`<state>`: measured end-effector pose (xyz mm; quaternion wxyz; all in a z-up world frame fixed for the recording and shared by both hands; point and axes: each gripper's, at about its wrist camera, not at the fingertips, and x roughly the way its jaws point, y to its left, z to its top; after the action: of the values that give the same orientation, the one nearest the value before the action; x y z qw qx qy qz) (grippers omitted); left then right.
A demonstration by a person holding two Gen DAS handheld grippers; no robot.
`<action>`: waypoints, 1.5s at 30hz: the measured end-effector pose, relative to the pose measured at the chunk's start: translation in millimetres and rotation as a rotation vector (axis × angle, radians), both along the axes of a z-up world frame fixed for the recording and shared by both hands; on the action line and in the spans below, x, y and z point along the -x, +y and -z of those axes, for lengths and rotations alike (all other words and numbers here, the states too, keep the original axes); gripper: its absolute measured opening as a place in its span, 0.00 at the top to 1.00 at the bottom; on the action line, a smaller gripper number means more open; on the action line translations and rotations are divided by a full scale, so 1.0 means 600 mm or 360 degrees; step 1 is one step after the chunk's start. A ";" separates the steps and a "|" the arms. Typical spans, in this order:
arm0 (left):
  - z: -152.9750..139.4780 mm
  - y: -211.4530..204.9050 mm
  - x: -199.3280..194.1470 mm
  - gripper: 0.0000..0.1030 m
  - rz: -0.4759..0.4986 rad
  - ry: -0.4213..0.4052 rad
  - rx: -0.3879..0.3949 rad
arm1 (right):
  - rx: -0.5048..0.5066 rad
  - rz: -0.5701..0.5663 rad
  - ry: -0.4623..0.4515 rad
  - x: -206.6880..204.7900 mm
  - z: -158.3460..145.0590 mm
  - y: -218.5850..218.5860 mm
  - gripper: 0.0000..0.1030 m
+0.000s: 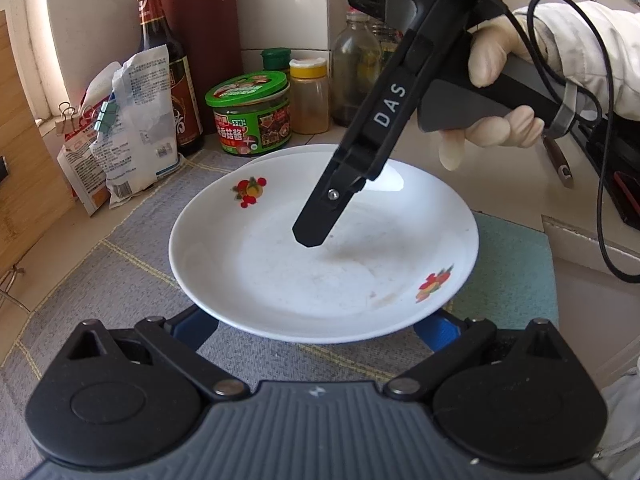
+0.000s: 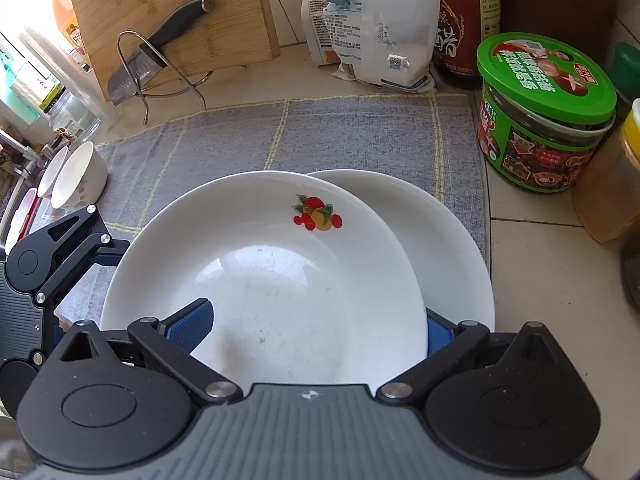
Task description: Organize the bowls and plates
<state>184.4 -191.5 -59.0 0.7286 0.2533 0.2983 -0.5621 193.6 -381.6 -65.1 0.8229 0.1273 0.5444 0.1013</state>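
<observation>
A white plate with fruit decals (image 1: 280, 264) (image 2: 280, 264) lies tilted over a second white plate (image 2: 452, 240) (image 1: 272, 155) on the grey mat (image 2: 340, 136). My right gripper (image 2: 312, 328) is open and straddles the near rim of the top plate, one blue pad (image 2: 188, 326) above it and the other (image 2: 438, 336) below. In the left wrist view its upper finger (image 1: 324, 208) hovers just over the plate's inside. My left gripper (image 1: 316, 326) is open, and the plate's rim covers its fingertips. Two white bowls (image 2: 78, 176) lie on their sides at the mat's left end.
A green-lidded jar (image 2: 548, 116), a yellow-capped jar (image 1: 308, 96), a soy sauce bottle (image 1: 172, 76) and clipped bags (image 1: 136, 136) crowd the back edge. A cutting board with a knife (image 2: 160, 56) leans behind. A teal cloth (image 1: 516, 264) lies to the right. A gloved hand (image 1: 492, 92) holds the right gripper.
</observation>
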 end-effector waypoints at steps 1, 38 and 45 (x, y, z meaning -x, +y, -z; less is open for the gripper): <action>0.001 -0.001 -0.002 0.01 0.0004 0.0005 -0.0003 | 0.0004 0.0001 0.0002 0.001 0.001 0.000 0.00; 0.009 -0.018 -0.018 0.01 0.0049 0.0037 -0.0041 | -0.0012 0.0097 0.0009 0.045 -0.010 -0.018 0.00; 0.006 -0.014 -0.016 0.01 0.0048 0.0028 -0.0039 | -0.0003 0.0103 0.0005 0.053 -0.016 -0.018 0.00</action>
<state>194.0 -200.0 -62.4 0.7141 0.2617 0.3079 -0.5716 161.8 -392.1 -55.7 0.8248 0.1457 0.5412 0.0749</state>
